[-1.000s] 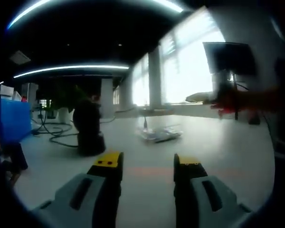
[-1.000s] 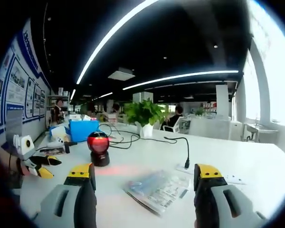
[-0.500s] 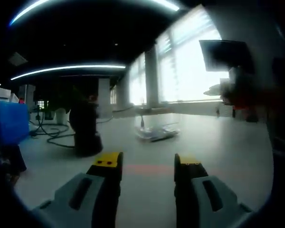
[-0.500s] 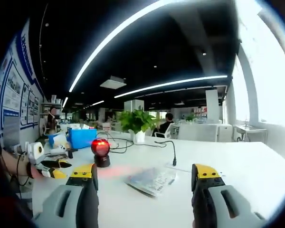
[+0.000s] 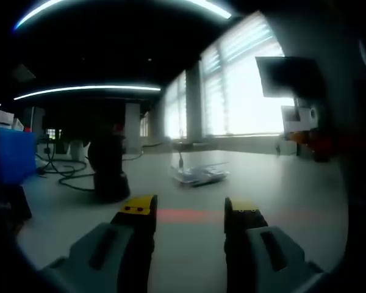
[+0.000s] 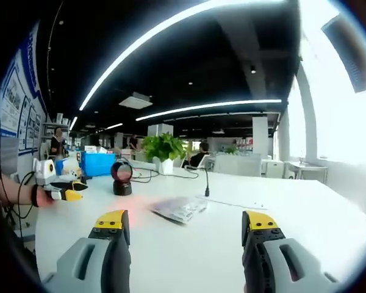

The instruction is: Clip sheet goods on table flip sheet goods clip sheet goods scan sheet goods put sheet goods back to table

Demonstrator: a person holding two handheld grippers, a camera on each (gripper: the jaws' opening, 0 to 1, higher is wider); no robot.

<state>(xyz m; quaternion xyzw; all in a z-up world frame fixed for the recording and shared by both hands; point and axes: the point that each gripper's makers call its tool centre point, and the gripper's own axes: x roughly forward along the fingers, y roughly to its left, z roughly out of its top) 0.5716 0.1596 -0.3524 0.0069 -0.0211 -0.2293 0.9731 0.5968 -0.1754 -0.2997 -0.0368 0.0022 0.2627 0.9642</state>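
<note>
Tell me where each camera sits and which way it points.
Left gripper view: rides the left gripper, low over the white table, facing the windows; its open jaws show.
Right gripper view: rides the right gripper, facing down the office; its open jaws and the left gripper in a hand show.
Shared: the plastic packet and the dark scanner.

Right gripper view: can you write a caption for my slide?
Open right gripper faces a plastic sheet packet lying on the white table near the red scanner.
</note>
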